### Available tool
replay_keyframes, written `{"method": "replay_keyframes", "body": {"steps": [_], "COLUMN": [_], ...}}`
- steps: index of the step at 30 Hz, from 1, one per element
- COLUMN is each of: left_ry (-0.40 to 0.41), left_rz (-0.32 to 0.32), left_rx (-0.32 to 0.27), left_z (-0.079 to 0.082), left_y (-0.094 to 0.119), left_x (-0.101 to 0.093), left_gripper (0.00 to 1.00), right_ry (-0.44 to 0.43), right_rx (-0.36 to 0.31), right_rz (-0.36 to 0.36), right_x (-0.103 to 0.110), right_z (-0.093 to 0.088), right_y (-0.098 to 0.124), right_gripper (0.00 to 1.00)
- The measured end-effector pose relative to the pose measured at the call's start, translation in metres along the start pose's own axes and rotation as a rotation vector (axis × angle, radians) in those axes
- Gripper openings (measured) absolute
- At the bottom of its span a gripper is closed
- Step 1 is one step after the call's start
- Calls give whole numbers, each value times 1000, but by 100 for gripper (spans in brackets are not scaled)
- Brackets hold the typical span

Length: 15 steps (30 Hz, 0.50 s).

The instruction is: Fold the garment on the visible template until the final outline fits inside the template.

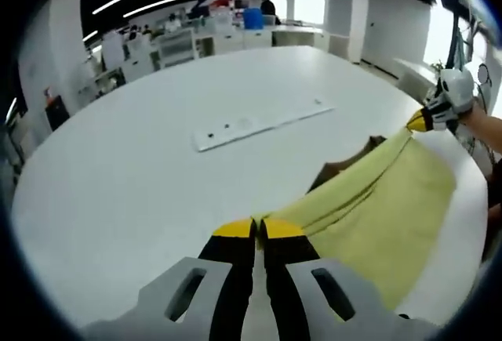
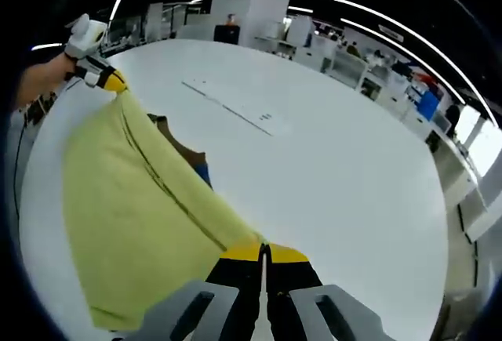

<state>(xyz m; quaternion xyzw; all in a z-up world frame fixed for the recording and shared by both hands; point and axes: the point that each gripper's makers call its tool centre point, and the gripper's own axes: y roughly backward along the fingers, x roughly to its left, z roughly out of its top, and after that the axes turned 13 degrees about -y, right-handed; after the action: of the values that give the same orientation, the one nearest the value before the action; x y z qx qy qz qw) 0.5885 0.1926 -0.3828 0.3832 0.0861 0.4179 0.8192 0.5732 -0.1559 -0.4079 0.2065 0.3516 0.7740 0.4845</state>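
1. Left gripper [image 1: 259, 230]: jaws pressed together, pinching an edge of the yellow garment [image 1: 369, 215] right at the yellow tips.
2. Right gripper [image 2: 264, 253]: jaws likewise clamped on the garment's edge in the right gripper view; it also appears far right in the left gripper view [image 1: 423, 120], held by a person's hand [image 1: 453, 94], gripping the far end of the same edge.
3. Garment location: it hangs stretched between the two grippers above the white table [image 1: 157, 200], near the table's rim, with the rest draping down and lying on the surface.
4. Brown piece [image 1: 345, 167] pokes out from under the yellow cloth, probably the template; a small blue bit [image 2: 202, 172] shows beside it in the right gripper view, identity unclear.
5. Handling: thin soft fabric, light, no stiffness, sags and creases along the held edge. Likely to slip if only one layer is pinched shallowly.
6. Hold points: corners or ends of one edge, as now, keep it taut enough for a straight fold; mid-edge grabs would bunch it.
7. White strip [image 1: 263, 124] lies flat on the table farther out, well apart from the garment.
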Motion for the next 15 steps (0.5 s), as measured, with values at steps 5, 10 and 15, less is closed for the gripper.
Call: {"method": "replay_keyframes", "body": {"steps": [5,10,15], "left_ry": [6,1,-86], "left_rz": [-4,-16,-26], "left_rx": [34,38,7], "left_z": [-11,-14,-8], "left_y": [-11,-10,-2], "left_x": [-2,-3,-2], "left_gripper": [1,2,10], "right_ry": [1,58,64], "right_rx": [7,-4,-66], "right_rz": [-2,8,51], "right_x": [0,1,7], "right_z": [-4,-1,11], "right_y": [-5,-4,3], "right_gripper": [0,0,12]}}
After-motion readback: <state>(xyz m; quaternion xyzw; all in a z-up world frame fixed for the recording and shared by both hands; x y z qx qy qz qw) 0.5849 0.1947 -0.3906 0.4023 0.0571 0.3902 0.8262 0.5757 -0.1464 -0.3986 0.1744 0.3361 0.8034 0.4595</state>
